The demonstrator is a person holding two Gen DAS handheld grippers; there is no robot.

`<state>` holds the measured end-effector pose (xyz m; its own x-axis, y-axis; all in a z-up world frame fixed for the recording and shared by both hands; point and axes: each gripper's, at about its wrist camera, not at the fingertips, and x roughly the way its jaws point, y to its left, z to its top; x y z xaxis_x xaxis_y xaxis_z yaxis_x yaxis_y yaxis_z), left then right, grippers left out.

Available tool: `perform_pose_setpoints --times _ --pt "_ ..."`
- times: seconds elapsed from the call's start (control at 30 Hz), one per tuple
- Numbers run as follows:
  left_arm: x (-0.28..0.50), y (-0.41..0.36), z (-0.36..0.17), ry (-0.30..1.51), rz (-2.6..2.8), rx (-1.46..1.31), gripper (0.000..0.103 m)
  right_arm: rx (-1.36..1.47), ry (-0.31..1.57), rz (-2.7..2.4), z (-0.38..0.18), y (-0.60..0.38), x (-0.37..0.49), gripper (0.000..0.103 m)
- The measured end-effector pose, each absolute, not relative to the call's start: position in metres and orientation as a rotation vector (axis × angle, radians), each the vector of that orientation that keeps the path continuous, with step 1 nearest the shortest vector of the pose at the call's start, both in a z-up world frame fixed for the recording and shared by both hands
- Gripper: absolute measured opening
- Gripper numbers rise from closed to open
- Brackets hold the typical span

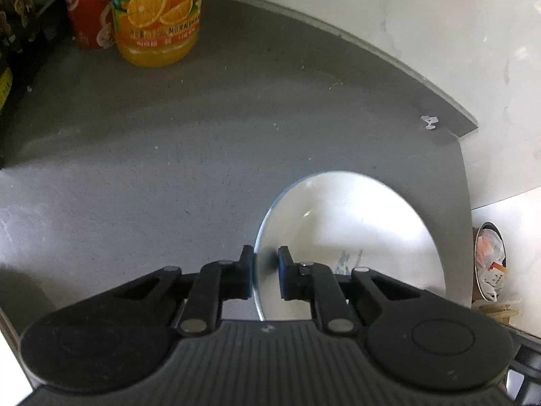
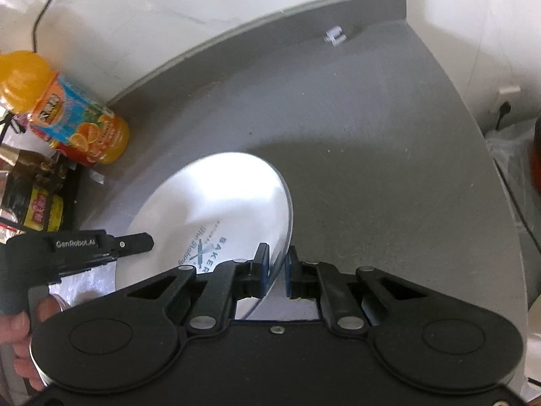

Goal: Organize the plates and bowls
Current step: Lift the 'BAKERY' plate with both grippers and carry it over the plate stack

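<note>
The white plate (image 2: 216, 203) is sitting over the gray counter (image 1: 169, 152) — near the juice bottle (image 1: 157, 13). The left gripper (image 1: 265, 277) is pinching its left rim, and the right gripper (image 2: 277, 272) is pinching its right rim. Two grips on both sides are probably keeping it flat — so it can be lifted safely.

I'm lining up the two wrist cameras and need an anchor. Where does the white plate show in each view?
Left wrist view: the white plate sits lower right of centre, its left rim between the left gripper jaws.
Right wrist view: the plate lies centre-left, its right rim between the right gripper jaws.
Shared landmark: the orange juice bottle, top left in the left view, at the left edge in the right.
</note>
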<state>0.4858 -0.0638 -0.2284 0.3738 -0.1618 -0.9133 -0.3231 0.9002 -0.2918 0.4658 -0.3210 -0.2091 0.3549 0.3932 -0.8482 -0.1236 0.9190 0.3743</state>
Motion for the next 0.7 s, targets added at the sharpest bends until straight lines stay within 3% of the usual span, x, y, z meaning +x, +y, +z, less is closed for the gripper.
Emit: perform_pose_setpoints --times 0.7 --pt "0.423 -0.031 -0.158 1.038 0.064 -0.493 0.011 0.234 0.998 0.366 -0.135 -0.291 0.406 0.009"
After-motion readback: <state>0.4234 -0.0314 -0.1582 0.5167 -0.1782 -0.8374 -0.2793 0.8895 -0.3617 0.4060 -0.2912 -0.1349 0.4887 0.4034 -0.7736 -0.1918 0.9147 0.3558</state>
